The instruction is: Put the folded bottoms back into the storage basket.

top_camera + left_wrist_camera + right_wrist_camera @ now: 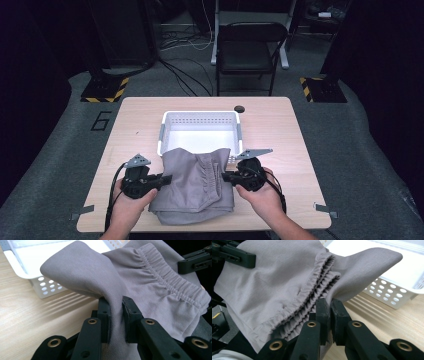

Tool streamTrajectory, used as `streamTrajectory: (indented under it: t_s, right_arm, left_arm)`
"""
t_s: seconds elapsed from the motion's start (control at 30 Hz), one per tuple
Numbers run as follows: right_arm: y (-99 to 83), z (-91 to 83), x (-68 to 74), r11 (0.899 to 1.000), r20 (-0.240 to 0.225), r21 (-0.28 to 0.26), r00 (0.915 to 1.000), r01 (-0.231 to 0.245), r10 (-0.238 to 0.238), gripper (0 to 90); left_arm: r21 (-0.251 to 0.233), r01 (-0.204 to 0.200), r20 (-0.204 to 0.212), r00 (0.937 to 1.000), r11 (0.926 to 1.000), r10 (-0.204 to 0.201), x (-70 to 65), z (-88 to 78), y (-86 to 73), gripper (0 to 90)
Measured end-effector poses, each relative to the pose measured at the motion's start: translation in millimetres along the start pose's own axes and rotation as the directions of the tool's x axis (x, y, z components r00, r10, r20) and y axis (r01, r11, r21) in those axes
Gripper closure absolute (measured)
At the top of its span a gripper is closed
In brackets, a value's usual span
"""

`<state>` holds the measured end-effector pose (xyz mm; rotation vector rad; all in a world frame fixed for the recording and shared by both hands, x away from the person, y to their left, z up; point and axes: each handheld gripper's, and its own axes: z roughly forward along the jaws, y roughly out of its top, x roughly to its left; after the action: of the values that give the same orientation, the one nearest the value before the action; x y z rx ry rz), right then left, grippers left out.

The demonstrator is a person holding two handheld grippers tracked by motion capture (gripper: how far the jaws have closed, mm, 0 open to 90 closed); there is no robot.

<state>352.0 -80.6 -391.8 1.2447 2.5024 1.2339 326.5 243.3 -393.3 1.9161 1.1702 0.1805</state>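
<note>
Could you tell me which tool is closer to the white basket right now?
Right. The right tool grips the grey garment just below the white basket at its near right corner; the left tool grips farther back.

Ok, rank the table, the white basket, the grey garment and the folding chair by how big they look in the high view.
1. Table, clearly largest.
2. Grey garment and white basket: close in spread, and the garment hides the basket's near edge, so no firm order.
3. Folding chair: looks about as big, but stands farther off, so unsure.

Plain grey garment (192, 182), white perforated basket (200, 118), pale wood-grain table (280, 125).
</note>
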Motion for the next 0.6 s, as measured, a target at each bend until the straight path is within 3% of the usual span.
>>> streamTrajectory:
  t_s: [0.37,0.6]
  right_arm:
    - [23.5,-14.1,-1.8,0.999,-0.005,-0.022,0.9997,0.024,-0.024,85.4]
    - [32.7,-19.2,-9.2,0.999,0.005,-0.037,1.0000,0.005,-0.005,85.4]
  left_arm:
    - [-0.022,-0.022,-0.017,0.9996,0.9995,0.022,-0.1,-7.7,23.0,78.4]
    - [-0.020,-0.035,-0.018,0.9992,0.9992,0.035,1.6,-7.5,37.2,78.4]
